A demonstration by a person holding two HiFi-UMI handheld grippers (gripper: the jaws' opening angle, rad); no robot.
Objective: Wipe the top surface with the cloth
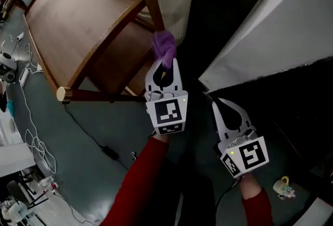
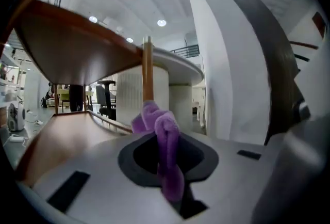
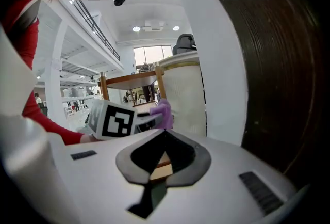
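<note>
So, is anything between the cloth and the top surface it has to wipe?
No loose object, but the table itself. The purple cloth, shut in the left gripper, sits low beside the corner leg, below the top surface; the left gripper view looks up at its underside. It likely has to rise past the edge first.

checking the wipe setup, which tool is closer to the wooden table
Left. The left tool holds the purple cloth beside a corner post of the wooden table; the right tool hangs further off.

White cables on grey floor
</note>
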